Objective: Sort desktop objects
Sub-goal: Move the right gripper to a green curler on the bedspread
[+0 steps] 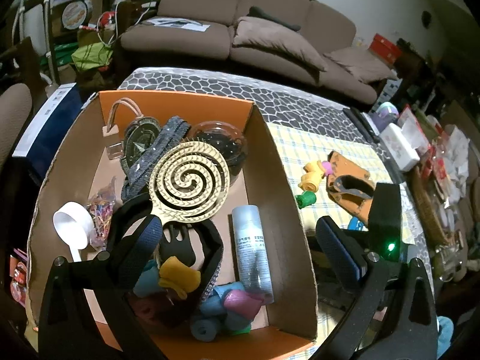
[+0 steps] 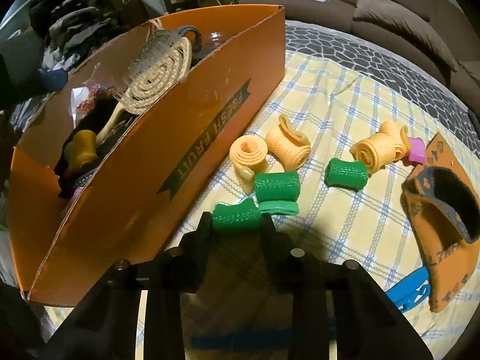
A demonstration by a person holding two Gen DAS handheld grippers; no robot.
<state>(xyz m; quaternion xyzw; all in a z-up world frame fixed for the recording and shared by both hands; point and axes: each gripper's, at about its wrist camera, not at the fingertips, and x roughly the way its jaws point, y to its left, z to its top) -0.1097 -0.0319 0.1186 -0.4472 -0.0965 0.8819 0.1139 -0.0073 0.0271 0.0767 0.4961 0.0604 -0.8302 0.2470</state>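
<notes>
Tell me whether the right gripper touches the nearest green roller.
Touching: the right wrist view shows the right gripper with both fingers pressed against the green roller's ends.

The orange box (image 2: 168, 150) stands as a wall close left of the green roller (image 2: 235, 217); more rollers (image 2: 277, 184) crowd just behind it; the checkered cloth (image 2: 339, 231) right of it lies free

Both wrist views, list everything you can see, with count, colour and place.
box: one, orange cardboard, left on the cloth
hairbrush: one, cream spiral, in the box
spray bottle: one, grey, in the box
scoop: one, white, in the box
green rollers: three, right of the box, one between the jaws
yellow rollers: three, behind the green
pouch: one, orange, far right
left gripper: open, over the box
right gripper: shut on a green roller
</notes>
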